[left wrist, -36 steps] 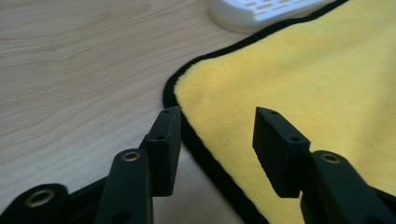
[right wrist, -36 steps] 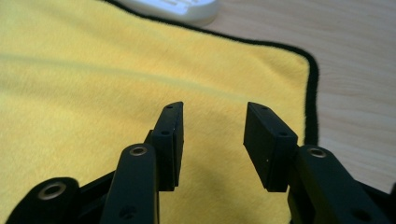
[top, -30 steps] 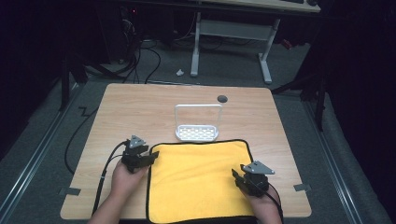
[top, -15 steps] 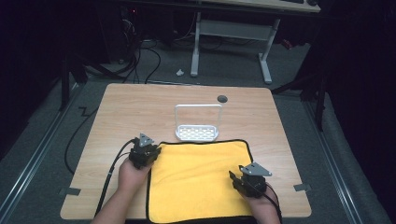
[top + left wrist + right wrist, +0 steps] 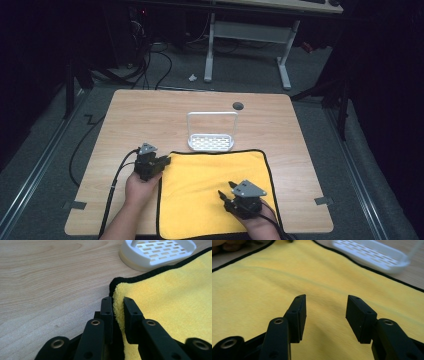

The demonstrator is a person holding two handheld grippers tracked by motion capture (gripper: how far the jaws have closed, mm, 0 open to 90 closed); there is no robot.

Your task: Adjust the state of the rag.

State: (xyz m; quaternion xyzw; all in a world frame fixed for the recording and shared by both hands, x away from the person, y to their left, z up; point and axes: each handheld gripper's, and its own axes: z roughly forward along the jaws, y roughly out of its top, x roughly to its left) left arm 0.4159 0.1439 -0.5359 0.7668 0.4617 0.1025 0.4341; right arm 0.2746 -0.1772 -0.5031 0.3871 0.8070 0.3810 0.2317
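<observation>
The yellow, black-edged microfibre cloth (image 5: pixel 215 192) lies flat on the wooden counter (image 5: pixel 150 115), just before a white slotted plastic rack (image 5: pixel 211 142). The left gripper (image 5: pixel 118 307) has its fingers clenched on the cloth's left edge near the corner; the right gripper (image 5: pixel 325 307) hovers over the cloth with fingers released. Folding looks barely begun.

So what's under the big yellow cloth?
The yellow cloth lies flat on the wooden table, so the table is under it. Anything small beneath would be hidden. The left claw pinches its corner edge.
</observation>
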